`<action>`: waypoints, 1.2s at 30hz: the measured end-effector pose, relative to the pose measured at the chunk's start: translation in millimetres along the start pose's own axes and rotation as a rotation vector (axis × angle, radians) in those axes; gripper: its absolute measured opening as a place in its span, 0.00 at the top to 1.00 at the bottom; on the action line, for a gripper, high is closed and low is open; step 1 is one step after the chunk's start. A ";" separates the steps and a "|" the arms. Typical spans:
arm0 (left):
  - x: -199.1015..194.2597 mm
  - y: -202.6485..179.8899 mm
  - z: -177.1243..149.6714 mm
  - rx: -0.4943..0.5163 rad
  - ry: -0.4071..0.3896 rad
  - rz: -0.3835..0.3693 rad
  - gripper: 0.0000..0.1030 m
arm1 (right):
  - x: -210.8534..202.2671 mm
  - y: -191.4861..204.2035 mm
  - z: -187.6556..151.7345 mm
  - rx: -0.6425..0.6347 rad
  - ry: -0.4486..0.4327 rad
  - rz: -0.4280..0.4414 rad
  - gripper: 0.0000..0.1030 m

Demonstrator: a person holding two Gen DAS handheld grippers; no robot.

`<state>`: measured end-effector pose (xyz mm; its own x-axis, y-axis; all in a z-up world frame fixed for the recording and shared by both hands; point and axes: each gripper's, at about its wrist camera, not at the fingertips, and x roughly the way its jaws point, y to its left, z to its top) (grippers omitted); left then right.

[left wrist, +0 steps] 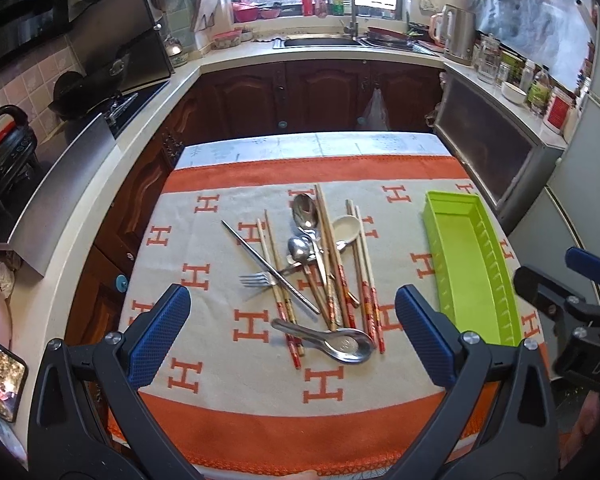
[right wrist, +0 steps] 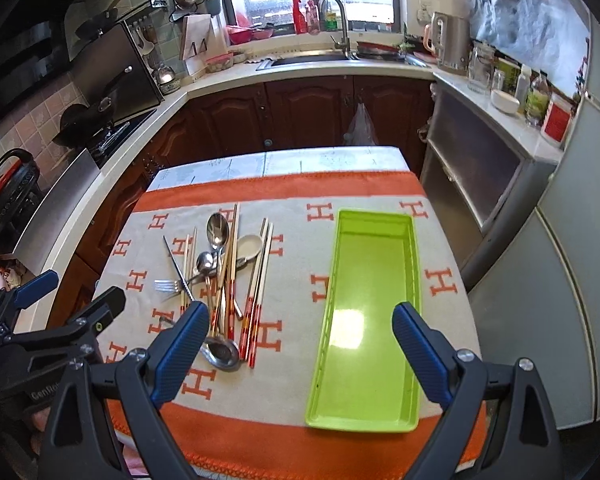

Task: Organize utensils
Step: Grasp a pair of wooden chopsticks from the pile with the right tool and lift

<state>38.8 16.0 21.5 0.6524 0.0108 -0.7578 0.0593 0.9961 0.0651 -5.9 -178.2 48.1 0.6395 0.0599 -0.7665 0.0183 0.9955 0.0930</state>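
A pile of utensils lies on the orange and beige cloth: several wooden chopsticks (left wrist: 362,264), a metal chopstick (left wrist: 268,266), a fork (left wrist: 256,280), steel spoons (left wrist: 306,212), a white ceramic spoon (left wrist: 346,227) and a steel soup spoon (left wrist: 348,345). An empty lime green tray (left wrist: 470,256) lies to their right; it also shows in the right wrist view (right wrist: 370,300). My left gripper (left wrist: 292,320) is open above the near end of the pile. My right gripper (right wrist: 300,334) is open above the tray's near left edge, with the pile (right wrist: 220,276) to its left.
The table (left wrist: 300,146) stands in a kitchen, with dark wood cabinets (left wrist: 320,92) behind, a counter and stove (left wrist: 112,108) to the left, and a grey appliance (left wrist: 496,144) and fridge (right wrist: 580,240) to the right. A phone (left wrist: 2,380) sits at the near left.
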 end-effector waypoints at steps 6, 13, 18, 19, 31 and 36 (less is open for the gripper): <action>14.8 26.9 26.7 -0.027 0.028 -0.046 0.01 | 14.8 -2.8 29.4 -0.011 0.023 0.034 0.15; 60.8 59.3 50.7 -0.108 0.090 -0.038 0.01 | 75.1 9.6 43.8 -0.009 0.155 0.102 0.30; 104.8 67.8 51.1 -0.122 0.146 -0.020 0.02 | 136.5 17.4 41.0 0.021 0.294 0.162 0.44; 113.9 68.0 49.8 -0.124 0.156 -0.023 0.02 | 145.6 17.6 40.9 0.032 0.315 0.165 0.48; 207.0 47.0 27.7 -0.065 0.331 -0.054 0.27 | 235.1 35.7 31.8 0.093 0.487 0.307 0.71; 217.4 51.3 21.6 -0.063 0.356 -0.071 0.45 | 252.5 47.8 28.8 0.075 0.526 0.345 0.80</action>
<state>200.0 67.5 -125.9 0.3438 -0.0399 -0.9382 0.0409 0.9988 -0.0275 178.6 -117.6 -122.7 0.1548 0.4238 -0.8924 -0.0551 0.9056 0.4205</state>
